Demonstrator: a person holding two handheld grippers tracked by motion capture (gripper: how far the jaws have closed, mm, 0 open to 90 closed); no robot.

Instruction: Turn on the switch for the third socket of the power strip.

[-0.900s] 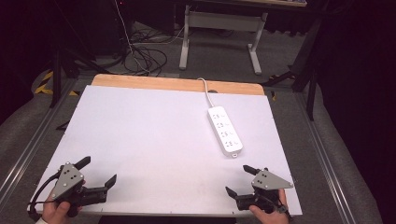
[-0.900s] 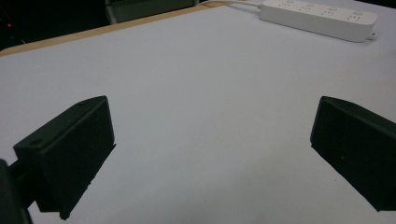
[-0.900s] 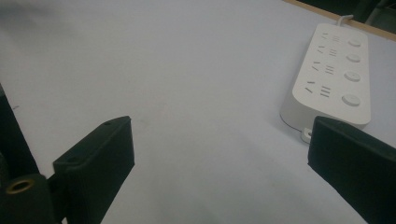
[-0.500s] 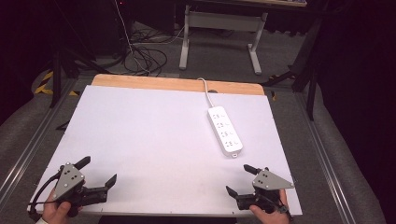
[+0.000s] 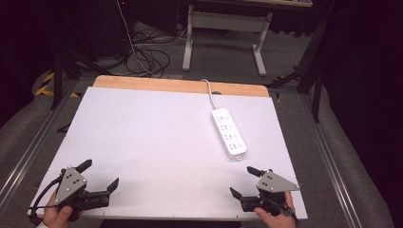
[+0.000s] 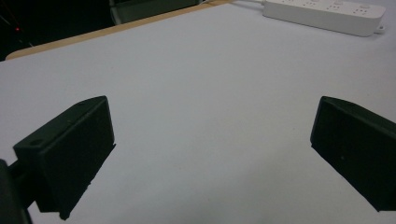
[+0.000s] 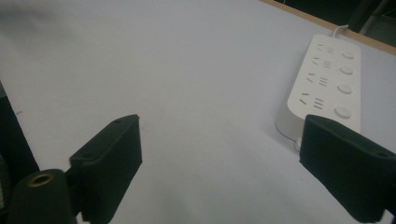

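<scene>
Presently the right gripper (image 5: 241, 181) sits at the near right corner of the white table (image 5: 157, 142), held in a hand (image 5: 273, 216) that enters from the near edge. Its jaws stand wide apart with nothing between them; in the right gripper view (image 7: 219, 154) bare tabletop shows across the gap. A grey three-cornered plate (image 5: 275, 182) lies on top of it.

The left gripper (image 5: 100, 175) is at the near left corner, likewise in a hand (image 5: 59, 216), jaws spread wide and empty; the left gripper view (image 6: 212, 140) shows plain white surface between them. A dark cable (image 5: 40, 202) loops from its near side.

Nearest the right gripper lies the white power strip (image 5: 229, 133), flat on the table, just beyond that gripper and apart from it, on the right half of the surface. It runs lengthwise from near to far, four socket groups facing up. Its white cord (image 5: 210, 92) leaves the far end and passes over the wooden far edge (image 5: 180, 85).

Beyond the table, tangled cables (image 5: 147, 57) lie on the floor beside a grey stand (image 5: 223, 33).
</scene>
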